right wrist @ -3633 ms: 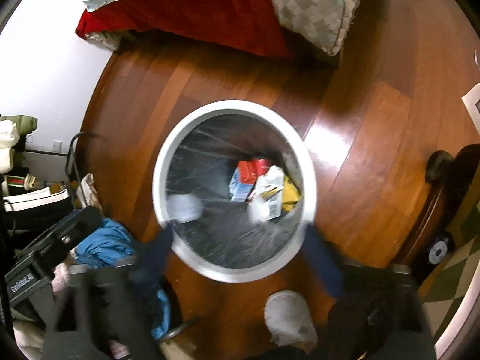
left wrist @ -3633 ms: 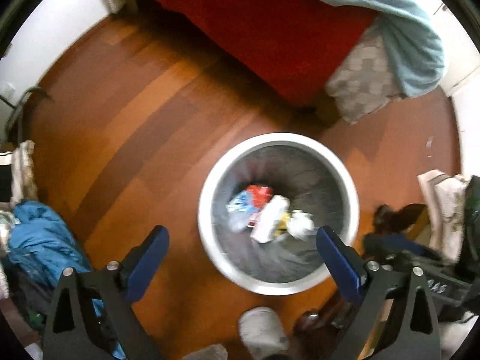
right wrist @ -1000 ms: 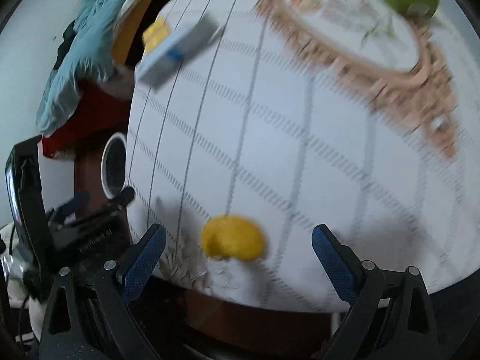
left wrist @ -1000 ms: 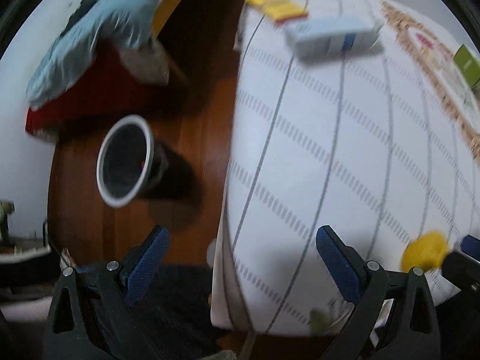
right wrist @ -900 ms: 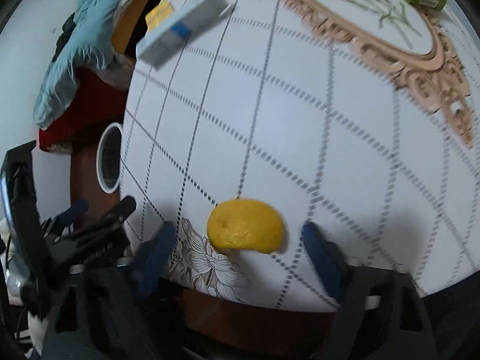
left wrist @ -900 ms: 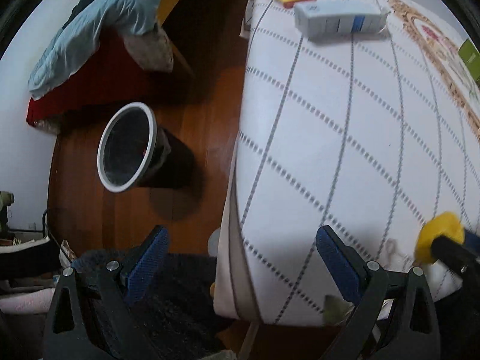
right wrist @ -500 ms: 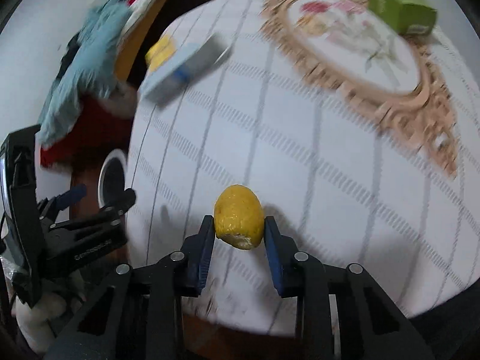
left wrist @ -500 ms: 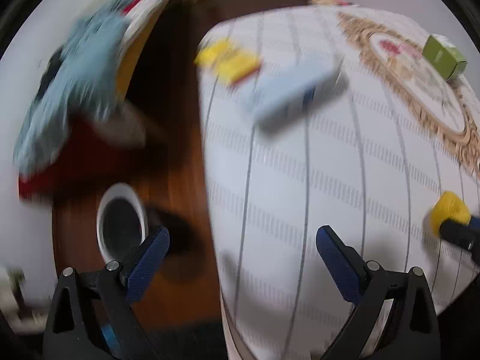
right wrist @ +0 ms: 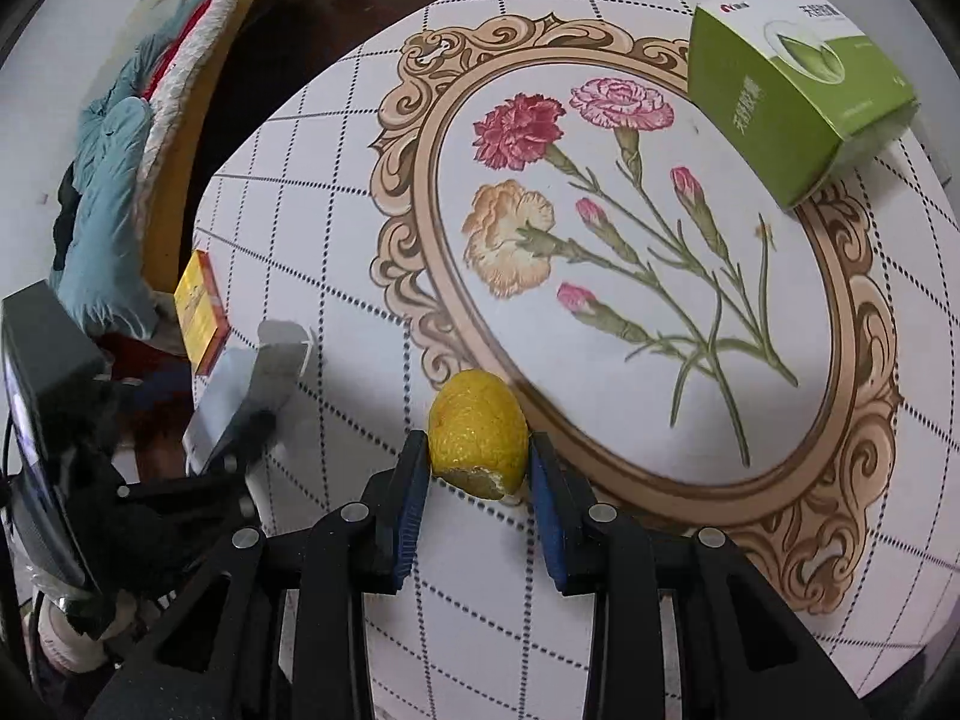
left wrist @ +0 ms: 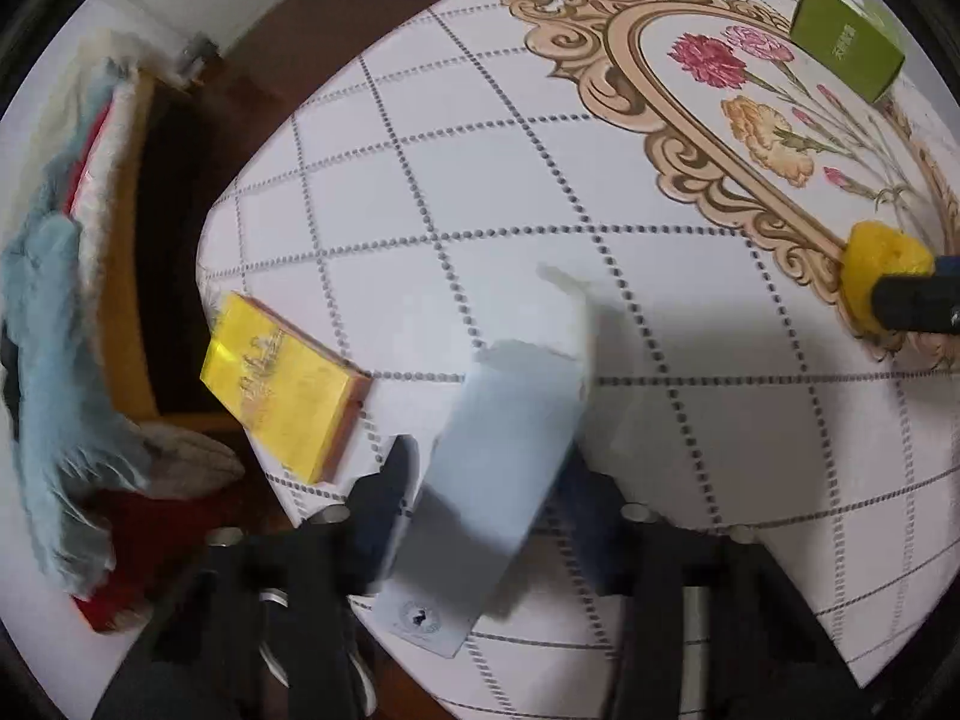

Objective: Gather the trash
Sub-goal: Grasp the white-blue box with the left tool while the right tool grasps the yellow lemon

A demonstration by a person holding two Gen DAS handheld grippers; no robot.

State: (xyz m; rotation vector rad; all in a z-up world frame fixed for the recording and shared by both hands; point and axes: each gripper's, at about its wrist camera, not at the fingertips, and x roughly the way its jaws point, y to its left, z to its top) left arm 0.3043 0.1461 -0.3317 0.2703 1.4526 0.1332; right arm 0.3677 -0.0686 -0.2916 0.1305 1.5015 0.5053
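I'm in a lived-in home bedroom: to my left a bed [right wrist: 180, 138] heaped with a blue blanket [right wrist: 102, 210] and red bedding, dark wooden floor [left wrist: 336, 54] beyond, and a surface [right wrist: 336, 252] under a flowered, grid-patterned cloth.

Right gripper [right wrist: 478, 468] frame: was matte black, built of angular struts with triangular cut-outs.
Right fingers [right wrist: 410, 501]: carried dark blue pads with fine ribbing on the inner faces.
Right fasteners: round silver screw heads showed at the pivots, four in a row across the frame.
Left gripper [left wrist: 486, 498] frame: was the same black strut build, motion-blurred in its own view.
Left fingers [left wrist: 393, 480]: were dark blue, blurred.
Left fasteners: silver screw heads showed on the arms.
Left body, right view: a black boxy housing [right wrist: 45, 372] sat behind the frame.
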